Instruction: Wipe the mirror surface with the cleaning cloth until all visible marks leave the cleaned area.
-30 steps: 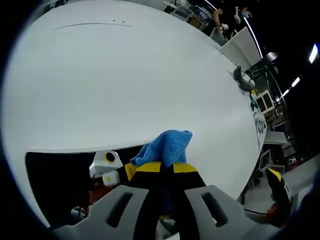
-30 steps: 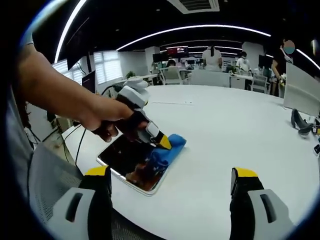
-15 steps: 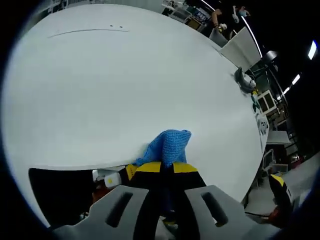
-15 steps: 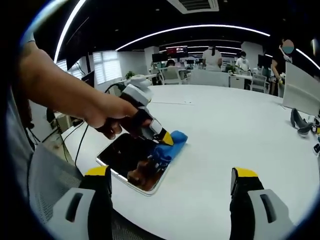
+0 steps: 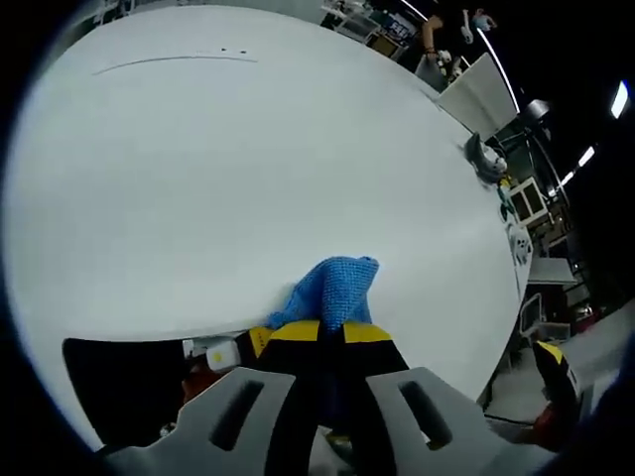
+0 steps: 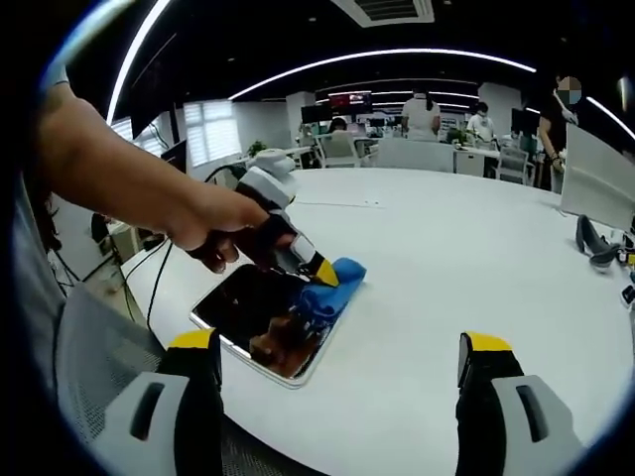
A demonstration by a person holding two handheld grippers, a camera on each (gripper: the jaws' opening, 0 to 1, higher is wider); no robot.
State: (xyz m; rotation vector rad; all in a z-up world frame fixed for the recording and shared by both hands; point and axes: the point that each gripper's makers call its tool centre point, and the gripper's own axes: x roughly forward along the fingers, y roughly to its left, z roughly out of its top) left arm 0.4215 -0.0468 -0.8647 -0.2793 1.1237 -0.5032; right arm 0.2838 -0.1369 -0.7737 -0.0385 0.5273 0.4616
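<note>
rectangular glossy mirror under knitted blue cloth in left gripper fingers; right gripper wide.

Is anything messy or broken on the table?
Nothing stands out. The mirror lies flat and whole on the white table, and the left tool presses the blue cloth at its far edge. Nothing spilled.

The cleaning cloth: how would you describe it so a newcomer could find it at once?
On the white round table, find the dark rectangular mirror near its edge. At the mirror's far corner, the left gripper pinches the blue knitted cloth, the table's one bright blue, soft thing.
</note>
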